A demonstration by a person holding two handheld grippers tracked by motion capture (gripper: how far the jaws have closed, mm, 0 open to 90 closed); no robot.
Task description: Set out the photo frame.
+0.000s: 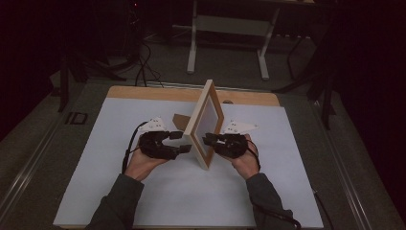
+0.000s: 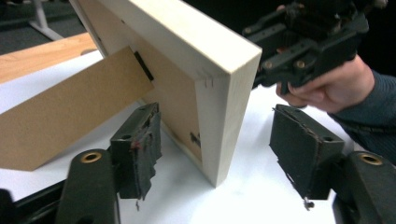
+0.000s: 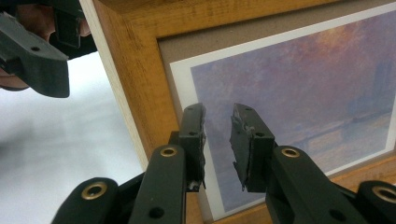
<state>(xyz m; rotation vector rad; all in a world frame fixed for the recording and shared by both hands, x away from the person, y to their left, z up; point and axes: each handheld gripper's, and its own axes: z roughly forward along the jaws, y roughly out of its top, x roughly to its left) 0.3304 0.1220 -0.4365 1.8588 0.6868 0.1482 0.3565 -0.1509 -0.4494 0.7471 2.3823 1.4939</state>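
Left claw (image 2: pixel 219 154) wide apart astride frame (image 2: pixel 187 70) corner; right claw (image 3: pixel 218 140) nearly together (facing print).

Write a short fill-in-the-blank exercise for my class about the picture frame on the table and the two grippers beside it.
1. The wooden picture frame stands ____ on the white table.
2. The brown stand folds out from the frame's ____ side.
3. The left gripper has its jaws ____ around the frame's corner.
4. The right gripper points at the frame's ____ side, where a print shows.

Missing words: upright; back; open; front
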